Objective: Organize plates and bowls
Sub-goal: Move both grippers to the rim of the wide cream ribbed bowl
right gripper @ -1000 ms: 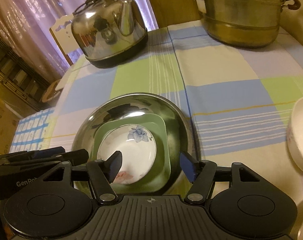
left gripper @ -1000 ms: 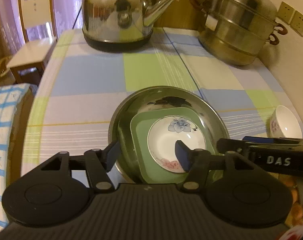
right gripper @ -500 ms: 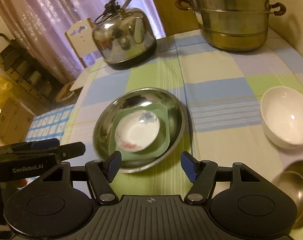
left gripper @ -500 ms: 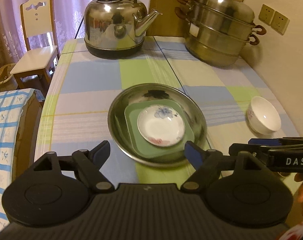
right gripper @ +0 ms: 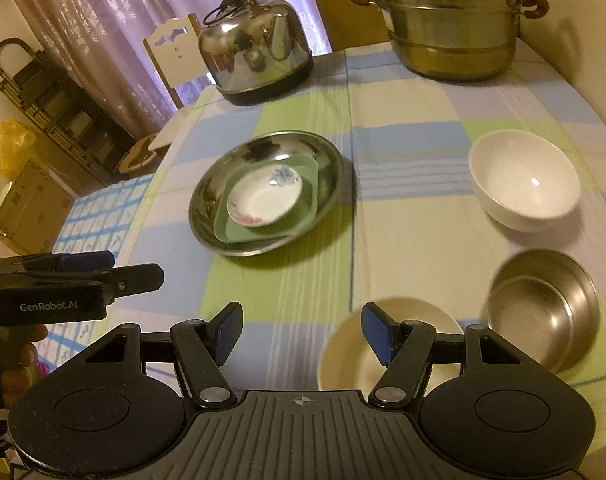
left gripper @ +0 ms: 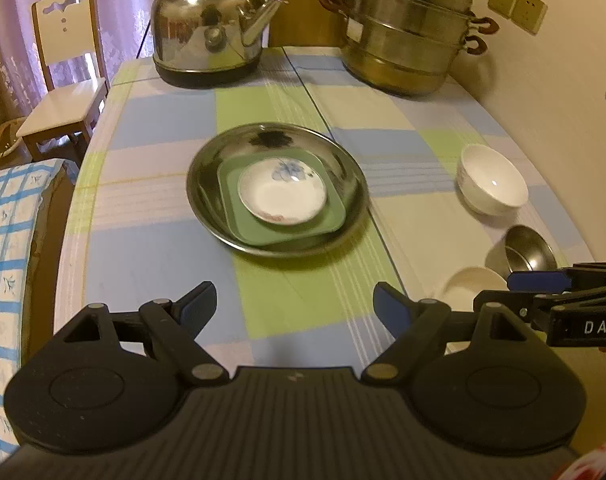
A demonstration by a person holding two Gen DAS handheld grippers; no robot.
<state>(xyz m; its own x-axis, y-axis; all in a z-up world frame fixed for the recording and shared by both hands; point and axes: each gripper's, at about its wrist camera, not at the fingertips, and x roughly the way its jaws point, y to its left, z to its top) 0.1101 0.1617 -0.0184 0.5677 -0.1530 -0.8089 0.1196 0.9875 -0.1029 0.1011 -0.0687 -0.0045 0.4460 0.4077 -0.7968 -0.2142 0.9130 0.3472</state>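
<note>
both tools hover above the near edge of the surface (left gripper: 151,264), which wears a checked cloth of blue, green and cream. the left hand-held gripper (left gripper: 294,307) has its jaws spread wide and carries nothing; ahead of it, well apart from the fingertips, sits the steel basin (left gripper: 343,172), with a green square plate (left gripper: 239,220) lying inside and a small white floral dish (left gripper: 281,196) resting on that plate. the right hand-held gripper (right gripper: 301,330) is likewise released and empty, its jaws parted over the cloth. just beneath and beside its right finger lies a cream bowl (right gripper: 347,356), partly hidden by the finger; whether they touch cannot be told. to the right of that, close by, stands a small steel bowl (right gripper: 543,312), and farther ahead on the same side a white bowl (right gripper: 523,184), upright and apart from the others. the stacked basin lies ahead and to the left of the right tool. far ahead, at the back of the surface, stand a steel kettle (left gripper: 207,36) and a tiered steamer pot (left gripper: 407,36). a white chair (left gripper: 63,76) stands off to the left beyond the edge.
</note>
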